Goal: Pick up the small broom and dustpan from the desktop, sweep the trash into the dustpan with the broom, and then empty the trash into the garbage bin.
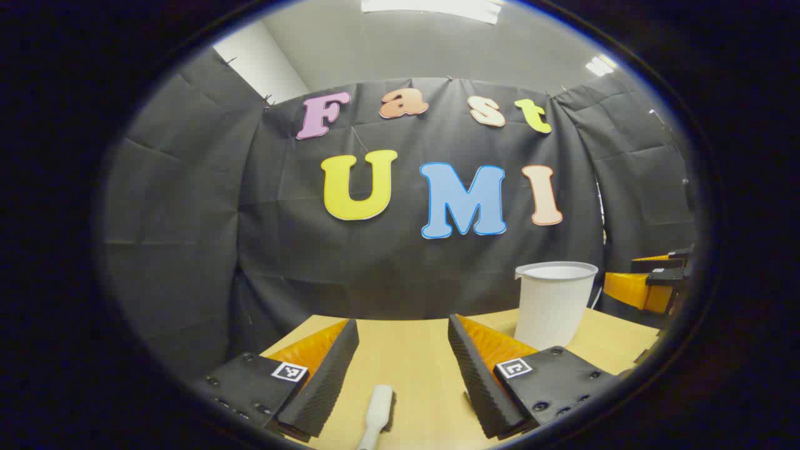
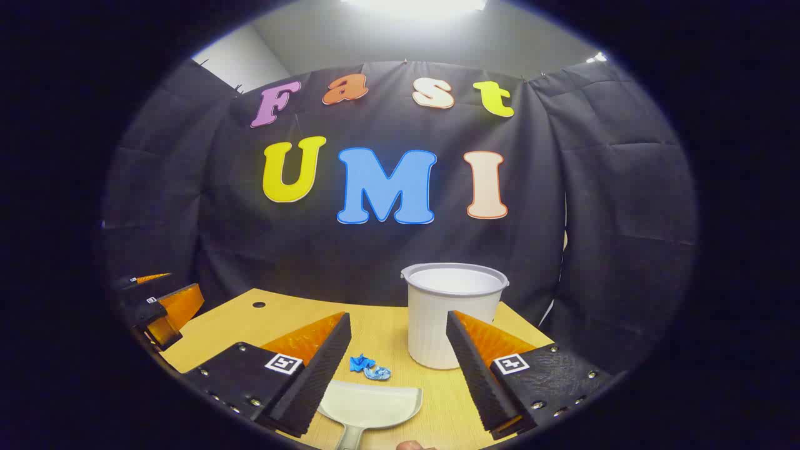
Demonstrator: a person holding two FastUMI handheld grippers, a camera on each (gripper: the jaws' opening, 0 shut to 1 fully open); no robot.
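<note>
In the left gripper view my left gripper (image 1: 403, 330) stands open above the wooden desktop (image 1: 419, 375). The small white broom (image 1: 377, 415) lies on the desk below and between its fingers, untouched. In the right gripper view my right gripper (image 2: 398, 324) is open over the white dustpan (image 2: 369, 406), which lies flat on the desk with its handle toward me. A crumpled blue scrap of trash (image 2: 369, 369) rests just beyond the pan's edge. The white garbage bin (image 2: 453, 312) stands upright behind the right finger; it is the bin (image 1: 553, 300) at the right in the left gripper view.
The other gripper (image 2: 156, 306) shows at the far left edge of the right gripper view, and another gripper (image 1: 650, 284) at the far right of the left gripper view. A small round hole (image 2: 258, 305) marks the desk's back left. Black cloth walls close the booth behind.
</note>
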